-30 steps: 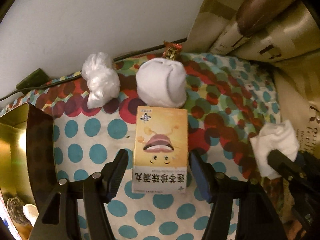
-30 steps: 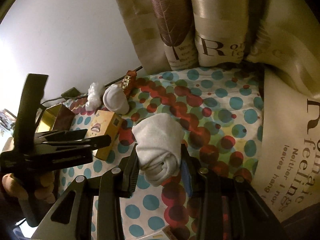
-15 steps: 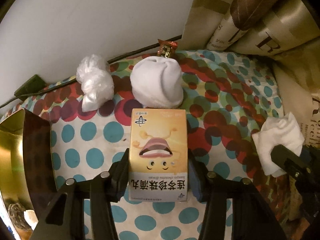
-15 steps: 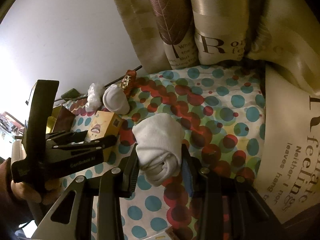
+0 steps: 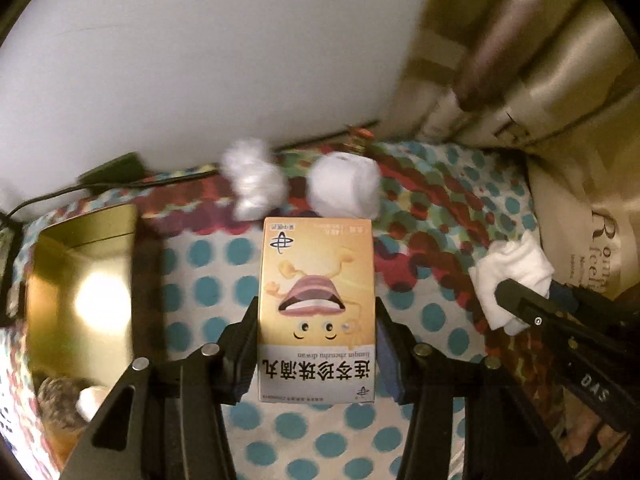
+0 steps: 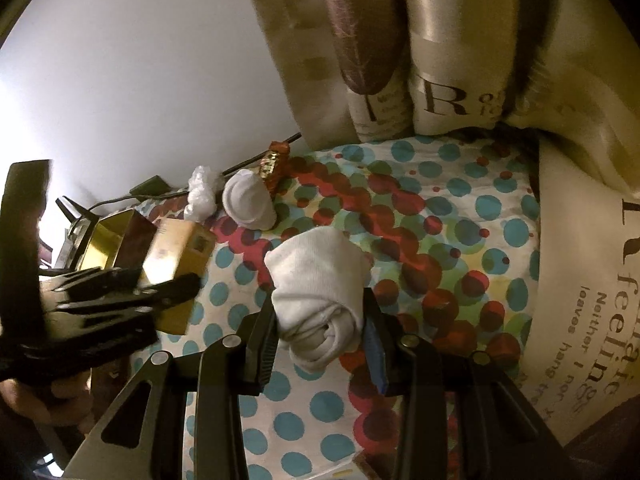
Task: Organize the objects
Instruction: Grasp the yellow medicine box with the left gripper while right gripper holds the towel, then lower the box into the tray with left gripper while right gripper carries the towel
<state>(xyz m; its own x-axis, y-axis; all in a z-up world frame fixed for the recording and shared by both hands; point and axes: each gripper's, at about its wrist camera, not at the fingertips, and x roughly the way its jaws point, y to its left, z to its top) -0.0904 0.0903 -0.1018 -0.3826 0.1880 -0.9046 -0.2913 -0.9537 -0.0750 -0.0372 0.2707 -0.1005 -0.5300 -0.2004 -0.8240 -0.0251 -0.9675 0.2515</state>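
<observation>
Now clamped between the pads of the left claw (image 5: 316, 344): a yellow box (image 5: 316, 300) with a cartoon face, both long sides pressed, where a second ago the pads stood wide of it. Lifted since then too, judging by the blurred spotted bedsheet (image 5: 208, 280) below and the clutter sitting farther back in the left wrist view. Means the pick is done and the carry begun, most likely toward the gold tin (image 5: 84, 280) open at the left. Beyond the box, a crumpled plastic bag (image 5: 252, 184) and a white sock ball (image 5: 344, 188), both well apart from the claw. At right, the right claw (image 5: 516, 304) on a white rolled sock (image 5: 508, 268).

Over in the right wrist view, little changed: right claw (image 6: 320, 320) closed on the rolled sock (image 6: 320, 280), pads squeezing both flanks, roll poking out forward over the bedsheet (image 6: 460, 240). Left claw (image 6: 160, 284) at the left edge with the yellow box (image 6: 176, 256) in its grip, raised clear of the sheet, just beside the gold tin (image 6: 108, 236). Farther back, sock ball (image 6: 248, 200), plastic bag (image 6: 202, 192) and a small red-and-gold wrapper (image 6: 274, 164) near the curtain (image 6: 400, 60).
</observation>
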